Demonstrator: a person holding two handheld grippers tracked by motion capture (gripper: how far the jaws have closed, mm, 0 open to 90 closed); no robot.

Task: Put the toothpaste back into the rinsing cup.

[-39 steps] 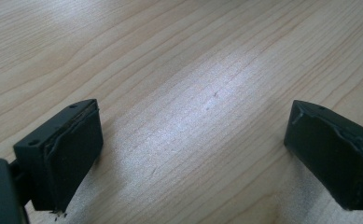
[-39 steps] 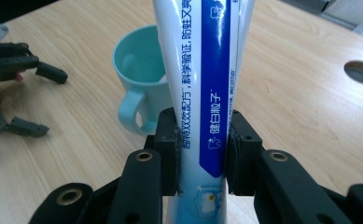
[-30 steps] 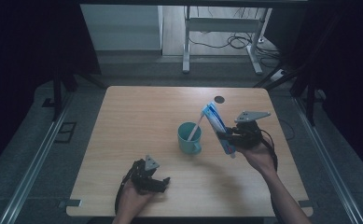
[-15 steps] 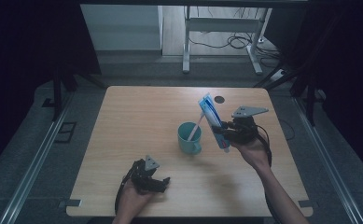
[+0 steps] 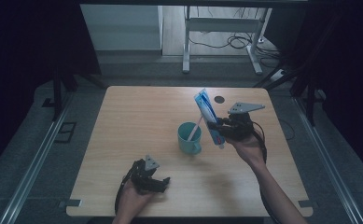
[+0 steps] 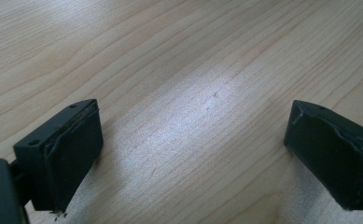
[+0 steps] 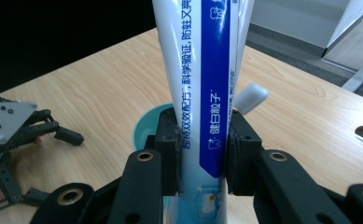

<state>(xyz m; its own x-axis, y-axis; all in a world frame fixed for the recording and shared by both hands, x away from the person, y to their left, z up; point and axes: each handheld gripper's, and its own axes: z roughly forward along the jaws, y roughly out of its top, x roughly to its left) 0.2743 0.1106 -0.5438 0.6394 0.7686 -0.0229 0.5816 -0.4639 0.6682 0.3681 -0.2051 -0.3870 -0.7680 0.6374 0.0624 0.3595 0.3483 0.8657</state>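
Observation:
A blue and white toothpaste tube (image 5: 209, 117) (image 7: 201, 84) is held off the table, tilted, and my right gripper (image 5: 218, 129) (image 7: 202, 156) is shut on its lower part. The tube hangs just right of a teal cup (image 5: 188, 138) (image 7: 146, 125), which has a white toothbrush (image 5: 195, 128) (image 7: 249, 97) leaning in it. At the table's front edge, my left gripper (image 5: 160, 180) (image 6: 193, 154) rests low over bare wood, open with nothing between its jaws. It also appears at the left of the right gripper view (image 7: 16, 135).
The wooden table (image 5: 137, 121) has a small dark round hole (image 5: 219, 99) near its far right. A white desk frame (image 5: 216, 28) and cables stand on the floor beyond. Dark curtains flank both sides.
My right gripper has carried the tube slightly toward the far side and left, closer above the cup. The left gripper has stayed put.

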